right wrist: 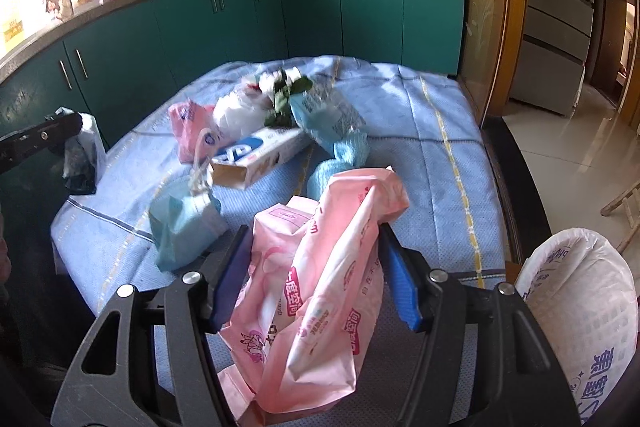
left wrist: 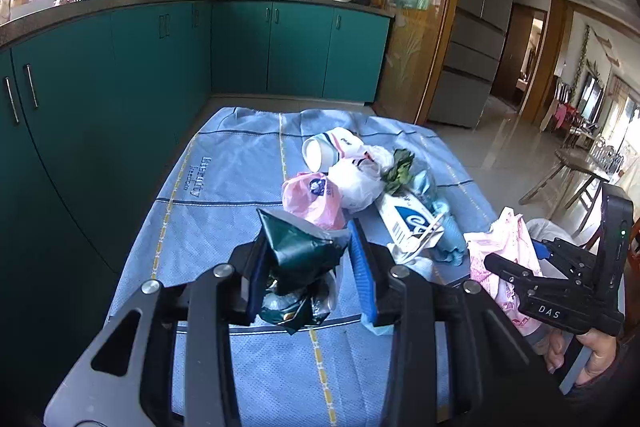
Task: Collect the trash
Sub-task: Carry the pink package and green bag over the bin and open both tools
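My left gripper (left wrist: 308,239) is shut on a crumpled dark green wrapper (left wrist: 296,259), lifted above the blue tablecloth (left wrist: 224,187). My right gripper (right wrist: 316,231) is shut on a pink printed plastic package (right wrist: 320,275) that hangs between its blue pads. In the left wrist view the right gripper (left wrist: 516,259) shows at the right edge with the pink package (left wrist: 500,247), held by a hand (left wrist: 596,351). On the cloth lies a trash pile: a tipped white paper cup (left wrist: 324,151), a pink bag (left wrist: 312,199), a white bag (left wrist: 356,179), wilted leaves (left wrist: 398,167) and a white-and-blue box (left wrist: 408,223).
A light blue packet (right wrist: 184,227) lies near the table's front edge, left of my right gripper. A white printed bag (right wrist: 576,299) bulges at the lower right. Teal cabinets (left wrist: 120,87) run along the left and far sides, close to the table. A fridge (left wrist: 476,27) stands at the right.
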### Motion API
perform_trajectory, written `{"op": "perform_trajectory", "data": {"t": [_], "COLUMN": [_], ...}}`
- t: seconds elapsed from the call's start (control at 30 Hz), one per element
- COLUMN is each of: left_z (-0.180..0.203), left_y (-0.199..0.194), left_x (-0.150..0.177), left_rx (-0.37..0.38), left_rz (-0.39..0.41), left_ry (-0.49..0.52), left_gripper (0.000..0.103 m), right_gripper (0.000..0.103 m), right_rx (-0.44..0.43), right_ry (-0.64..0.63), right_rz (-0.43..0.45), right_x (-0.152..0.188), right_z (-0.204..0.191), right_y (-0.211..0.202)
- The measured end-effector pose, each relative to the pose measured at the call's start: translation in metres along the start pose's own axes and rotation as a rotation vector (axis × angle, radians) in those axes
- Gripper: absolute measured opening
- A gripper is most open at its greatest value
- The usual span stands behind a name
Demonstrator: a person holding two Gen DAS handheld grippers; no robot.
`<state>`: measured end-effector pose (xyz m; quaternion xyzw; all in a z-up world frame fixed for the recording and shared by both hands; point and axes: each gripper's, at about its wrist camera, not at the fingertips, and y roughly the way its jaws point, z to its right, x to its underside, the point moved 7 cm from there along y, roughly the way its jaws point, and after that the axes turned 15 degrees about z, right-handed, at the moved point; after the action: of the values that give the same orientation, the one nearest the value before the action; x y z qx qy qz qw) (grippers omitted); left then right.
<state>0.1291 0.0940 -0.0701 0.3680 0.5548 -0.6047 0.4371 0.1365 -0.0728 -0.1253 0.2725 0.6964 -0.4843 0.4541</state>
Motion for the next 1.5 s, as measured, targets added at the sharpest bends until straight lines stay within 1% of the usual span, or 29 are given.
{"op": "perform_trajectory", "data": {"t": [0.1,0.2,0.27,0.4,0.5,0.6,0.63,0.7,0.73,0.8,0.87,0.97,1.03,1.1,1.13,1.2,1.27,1.43,1.47,1.5], "left_z": [0.002,0.006,0.009,0.018,0.030,0.047,0.053,0.069,0.075,0.097,0.118,0.162,0.196,0.224,0.246,0.272,0.306,0.370,0.378,0.384], "left_y": [-0.005,-0.007,-0.009,-0.008,-0.003,0.001,0.002,0.005,0.005,0.007,0.009,0.014,0.020,0.025,0.029,0.032,0.034,0.028,0.028,0.029], "left_x": [-0.007,-0.010,-0.011,-0.011,-0.009,-0.005,-0.003,-0.001,0.000,0.002,0.005,0.012,0.019,0.029,0.036,0.047,0.061,0.085,0.088,0.092], "left_rx": [0.008,0.021,0.038,0.089,0.160,0.201,0.214,0.248,0.262,0.306,0.347,0.425,0.489,0.546,0.586,0.636,0.706,0.879,0.896,0.903], "left_rz": [0.018,0.024,0.023,0.015,-0.006,-0.027,-0.032,-0.046,-0.052,-0.071,-0.086,-0.109,-0.135,-0.165,-0.189,-0.219,-0.255,-0.297,-0.298,-0.292], "left_ry": [-0.008,-0.017,-0.026,-0.047,-0.082,-0.070,-0.063,-0.046,-0.040,-0.021,0.007,0.068,0.100,0.124,0.140,0.162,0.192,0.210,0.216,0.226], "left_gripper": [0.038,0.038,0.038,0.038,0.038,0.038,0.038,0.038,0.038,0.038,0.038,0.038,0.038,0.038,0.038,0.038,0.038,0.039,0.041,0.050], "right_gripper": [0.063,0.063,0.063,0.063,0.063,0.063,0.063,0.063,0.063,0.063,0.063,0.071,0.084,0.090,0.091,0.091,0.092,0.092,0.092,0.092], "right_rx": [-0.002,0.024,0.056,0.198,0.313,0.459,0.505,0.566,0.611,0.660,0.678,0.679,0.693,0.707,0.713,0.726,0.754,0.806,0.815,0.825], "right_ry": [0.007,0.002,0.005,0.036,0.069,0.083,0.099,0.144,0.172,0.203,0.256,0.286,0.270,0.259,0.257,0.253,0.252,0.261,0.264,0.270], "right_rz": [0.050,0.085,0.109,0.165,0.167,0.129,0.108,0.068,0.036,-0.013,-0.051,-0.066,-0.050,-0.028,-0.013,0.008,0.022,0.033,0.034,0.036], "right_x": [-0.013,-0.022,-0.029,-0.041,-0.038,-0.022,-0.013,0.005,0.019,0.036,0.056,0.069,0.068,0.065,0.063,0.058,0.058,0.062,0.063,0.064], "right_z": [0.003,0.014,0.025,0.075,0.113,0.153,0.166,0.191,0.206,0.223,0.238,0.249,0.252,0.254,0.256,0.257,0.264,0.277,0.279,0.281], "right_y": [-0.012,-0.023,-0.031,-0.060,-0.077,-0.093,-0.096,-0.102,-0.105,-0.107,-0.109,-0.115,-0.124,-0.130,-0.136,-0.144,-0.157,-0.184,-0.187,-0.191]}}
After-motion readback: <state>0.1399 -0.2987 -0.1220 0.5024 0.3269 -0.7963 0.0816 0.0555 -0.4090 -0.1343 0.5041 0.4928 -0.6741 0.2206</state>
